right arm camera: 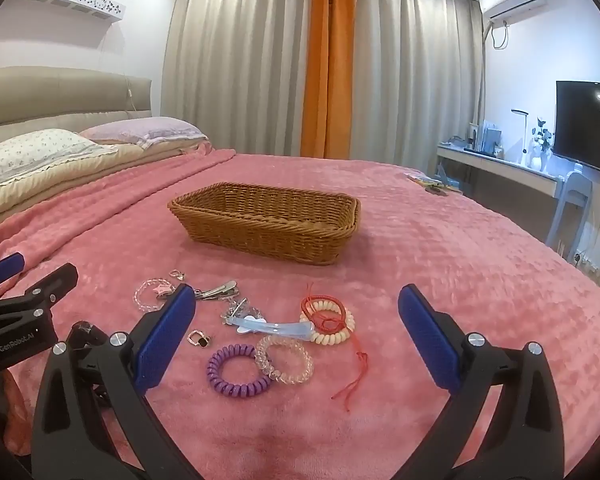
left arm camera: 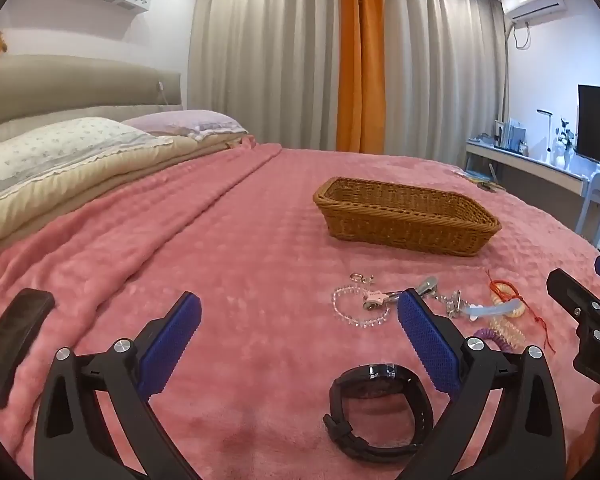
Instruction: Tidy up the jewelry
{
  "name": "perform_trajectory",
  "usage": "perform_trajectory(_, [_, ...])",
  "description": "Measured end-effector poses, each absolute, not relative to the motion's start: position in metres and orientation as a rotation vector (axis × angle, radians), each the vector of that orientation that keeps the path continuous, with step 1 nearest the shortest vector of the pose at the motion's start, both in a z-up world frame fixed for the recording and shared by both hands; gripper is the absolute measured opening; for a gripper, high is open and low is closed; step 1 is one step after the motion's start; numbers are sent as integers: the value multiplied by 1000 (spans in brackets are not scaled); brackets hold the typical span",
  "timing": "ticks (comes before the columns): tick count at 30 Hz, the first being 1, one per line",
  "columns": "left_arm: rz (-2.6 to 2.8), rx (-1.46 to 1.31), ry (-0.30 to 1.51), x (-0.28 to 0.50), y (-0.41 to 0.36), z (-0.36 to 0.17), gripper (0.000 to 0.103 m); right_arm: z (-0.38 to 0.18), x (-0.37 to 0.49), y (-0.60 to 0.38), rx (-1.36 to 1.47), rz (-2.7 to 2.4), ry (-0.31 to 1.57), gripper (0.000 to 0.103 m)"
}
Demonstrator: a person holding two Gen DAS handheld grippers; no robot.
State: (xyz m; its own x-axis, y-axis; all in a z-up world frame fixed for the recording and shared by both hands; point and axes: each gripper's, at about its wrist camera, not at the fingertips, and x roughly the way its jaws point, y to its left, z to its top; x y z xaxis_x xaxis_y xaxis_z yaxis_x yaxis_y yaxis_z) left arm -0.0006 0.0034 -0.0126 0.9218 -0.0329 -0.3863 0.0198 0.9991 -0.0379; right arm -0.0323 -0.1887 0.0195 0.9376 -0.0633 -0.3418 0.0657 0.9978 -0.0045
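Observation:
A wicker basket [left arm camera: 406,216] [right arm camera: 264,222] stands on the pink bedspread. In front of it lie jewelry and hair pieces: a clear bead bracelet [left arm camera: 358,308] [right arm camera: 150,294], silver clips [right arm camera: 216,291], a blue barrette [right arm camera: 274,326], a cream coil tie with red cord [right arm camera: 332,322], a clear coil tie [right arm camera: 286,364], a purple coil tie [right arm camera: 236,372], a small square ring [right arm camera: 199,338]. A black watch [left arm camera: 380,410] lies just before my left gripper [left arm camera: 300,336], which is open and empty. My right gripper [right arm camera: 296,328] is open and empty above the hair ties.
A black phone [left arm camera: 14,344] lies on the bedspread at the left. Pillows [left arm camera: 60,148] sit at the headboard. A desk [right arm camera: 500,170] with a TV stands beyond the bed at the right. A few small items [right arm camera: 432,184] lie at the far bed corner.

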Motion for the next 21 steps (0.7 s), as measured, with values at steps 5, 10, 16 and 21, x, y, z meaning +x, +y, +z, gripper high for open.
perform_trajectory(5, [-30,-36,417,1,3,-9,95,18,-31,-186,-11,-70,353,97])
perform_trajectory(10, [-29,-31,426,3,1,-10,95,18,-30,-184,-14,-71,357,97])
perform_trajectory(16, [-27,-27,428,3,0,-12,95,18,-30,-184,-11,-71,358,97])
perform_trajectory(21, [-26,-26,425,-1,1,-13,95,18,-30,-184,-12,-71,358,97])
